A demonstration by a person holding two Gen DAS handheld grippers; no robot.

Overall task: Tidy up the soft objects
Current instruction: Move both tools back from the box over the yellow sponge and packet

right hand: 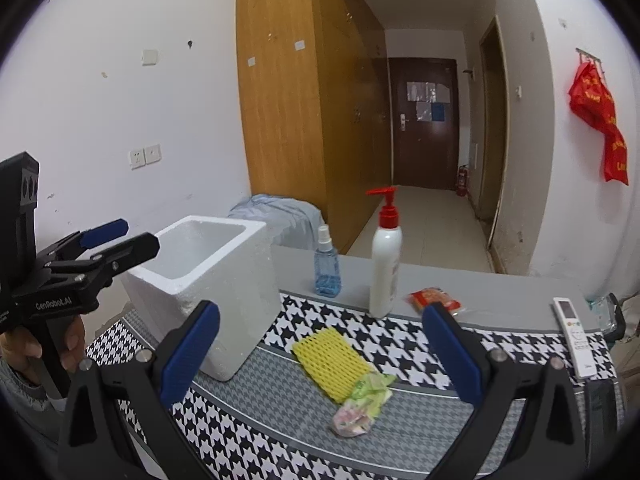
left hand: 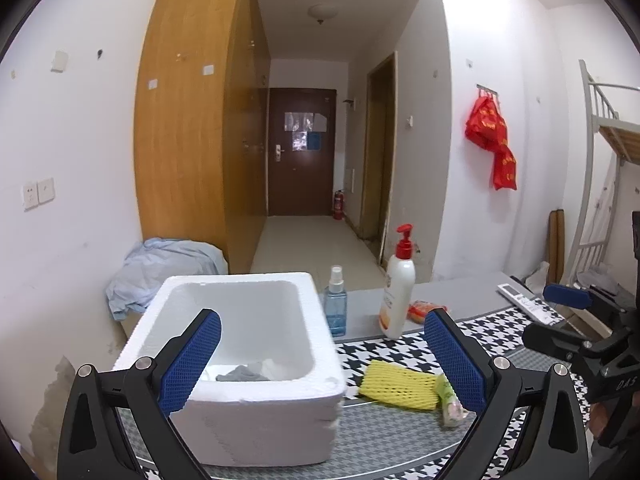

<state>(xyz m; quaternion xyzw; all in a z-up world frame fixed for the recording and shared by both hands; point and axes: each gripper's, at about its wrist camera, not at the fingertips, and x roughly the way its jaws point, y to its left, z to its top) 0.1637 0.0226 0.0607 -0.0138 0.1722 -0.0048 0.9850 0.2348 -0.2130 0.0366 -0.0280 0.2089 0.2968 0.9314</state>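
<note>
A white foam box (left hand: 256, 364) stands on the houndstooth mat (left hand: 400, 440); grey and white cloth (left hand: 244, 372) lies inside it. A yellow foam net sleeve (left hand: 398, 390) lies on the mat right of the box, with a crumpled green-pink plastic wrapper (left hand: 450, 400) at its end. My left gripper (left hand: 320, 360) is open and empty, over the box's near side. My right gripper (right hand: 320, 354) is open and empty, above the sleeve (right hand: 330, 360) and wrapper (right hand: 360, 404). The box (right hand: 208, 280) also shows in the right wrist view, with the left gripper (right hand: 116, 240) over it.
A blue spray bottle (left hand: 335, 304), a white pump bottle (left hand: 398, 292) and an orange snack packet (left hand: 424, 311) stand along the table's far edge. A white remote (right hand: 574, 338) lies at the right. A blue cloth pile (left hand: 160, 268) lies behind the box by the wardrobe.
</note>
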